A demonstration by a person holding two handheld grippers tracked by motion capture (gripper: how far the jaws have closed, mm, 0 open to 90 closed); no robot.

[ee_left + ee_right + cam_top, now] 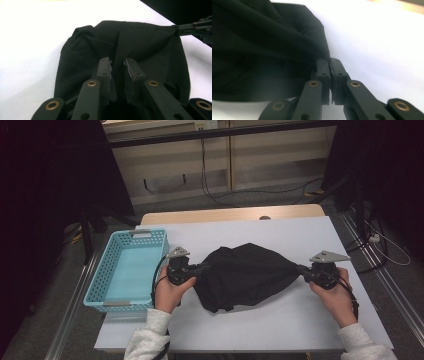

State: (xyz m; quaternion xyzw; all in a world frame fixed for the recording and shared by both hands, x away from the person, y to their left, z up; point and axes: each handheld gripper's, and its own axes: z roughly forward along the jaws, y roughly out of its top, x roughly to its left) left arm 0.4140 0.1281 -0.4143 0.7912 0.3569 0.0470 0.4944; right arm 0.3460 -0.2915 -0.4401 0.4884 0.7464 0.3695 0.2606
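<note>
From the high view, a black cloth [247, 275] lies in a heap on the white table [300, 320], stretched between the two grippers, with its long axis running across the table from the person's left to right. The left gripper [202, 268] meets the cloth's left end and the right gripper [300, 269] its right end, where the fabric draws out to a point; a blue basket [112, 270] stands just beside the left hand [171, 291], apart from the cloth. In the left gripper view, the cloth [125, 47] lies straight ahead and spreads away from the jaws; they stand a little apart with a fold of fabric rising in the gap, and the pads do not seem to press on it, so this gripper reads as released or only loosely on the cloth. The far gripper [197, 27] pinches the cloth's opposite corner at upper right. In the right gripper view, the jaws are clenched together on the cloth's edge [287, 45], with the bulk of the fabric lying ahead and to the left of them. The coming move likely turns on that side-to-side axis: with the right end held firmly and the left end slack, any lift or spread would pull from the right hand [336, 292], and the left would need to grip again.
</note>
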